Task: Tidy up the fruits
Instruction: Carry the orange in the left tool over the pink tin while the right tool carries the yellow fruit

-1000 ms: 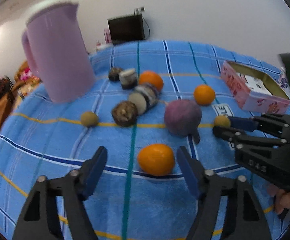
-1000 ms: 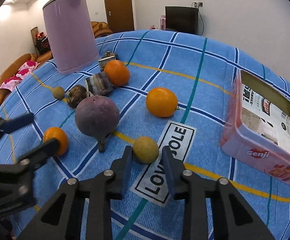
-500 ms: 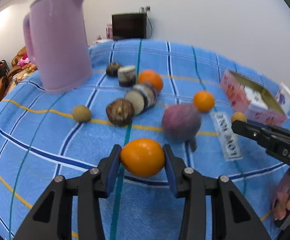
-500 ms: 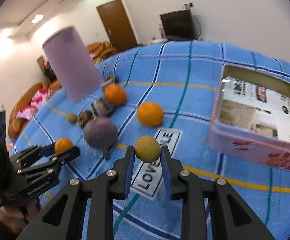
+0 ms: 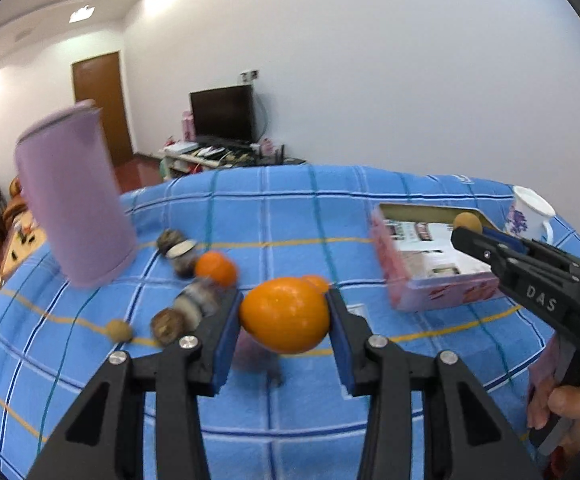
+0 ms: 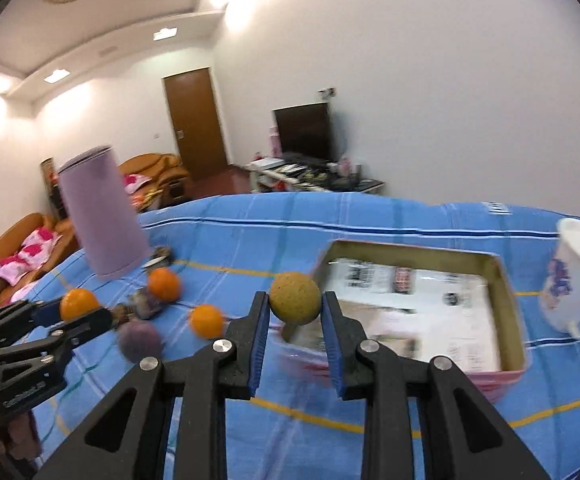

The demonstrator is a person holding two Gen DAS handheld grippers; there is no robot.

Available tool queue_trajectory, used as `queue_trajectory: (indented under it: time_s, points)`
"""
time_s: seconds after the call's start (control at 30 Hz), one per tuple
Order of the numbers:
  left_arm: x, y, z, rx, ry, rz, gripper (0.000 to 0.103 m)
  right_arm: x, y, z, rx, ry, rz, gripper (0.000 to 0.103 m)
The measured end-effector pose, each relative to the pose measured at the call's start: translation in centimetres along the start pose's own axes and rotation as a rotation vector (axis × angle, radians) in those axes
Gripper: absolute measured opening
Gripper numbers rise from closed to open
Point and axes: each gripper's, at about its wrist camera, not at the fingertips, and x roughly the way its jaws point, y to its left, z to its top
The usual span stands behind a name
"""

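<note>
My left gripper [image 5: 284, 320] is shut on an orange [image 5: 286, 314] and holds it above the blue checked cloth. My right gripper [image 6: 295, 312] is shut on a small tan round fruit [image 6: 295, 298], raised just in front of the pink tin box [image 6: 502, 384]. From the left wrist view the right gripper [image 5: 468, 232] shows at the right with the tan fruit [image 5: 467, 222] over the box [image 5: 442, 292]. Two more oranges [image 6: 164, 283] [image 6: 207, 321], a purple fruit [image 6: 140, 339], dark brown fruits [image 5: 166, 323] and another small tan fruit [image 5: 119, 330] lie on the cloth.
A tall lilac jug [image 5: 74, 200] stands at the back left of the table. A white flowered mug [image 6: 576, 280] stands right of the box. A person's hand [image 5: 562, 404] grips the right tool. Beyond the table are a television, a door and sofas.
The left gripper closed on the orange and lifted it. The right gripper rose with the tan fruit and swung right, up to the pink box.
</note>
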Motion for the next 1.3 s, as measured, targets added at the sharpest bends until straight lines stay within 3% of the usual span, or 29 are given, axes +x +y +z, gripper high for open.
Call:
queue_trajectory:
  time_s: [0.23, 0.5, 0.87, 1.3]
  points:
    - [1.9, -4.5, 1.7, 0.014, -0.007, -0.083, 0.044, -0.4, -6.4, -0.1, 0.021, 0.009, -0.154, 0.028]
    - [5.5, -10.3, 3.2, 0.06, 0.001, -0.126, 0.044, -0.4, -10.5, -0.6, 0.038, 0.033, -0.229, 0.028]
    - [11.3, -14.3, 3.4, 0.059, 0.089, -0.162, 0.044, 1.3, -10.7, -1.5, 0.012, 0.114, -0.257, 0.028]
    - [12.3, -15.0, 2.8, 0.122, 0.105, -0.121, 0.044, 2.5, -10.6, -1.6, 0.007, 0.155, -0.255, 0.028]
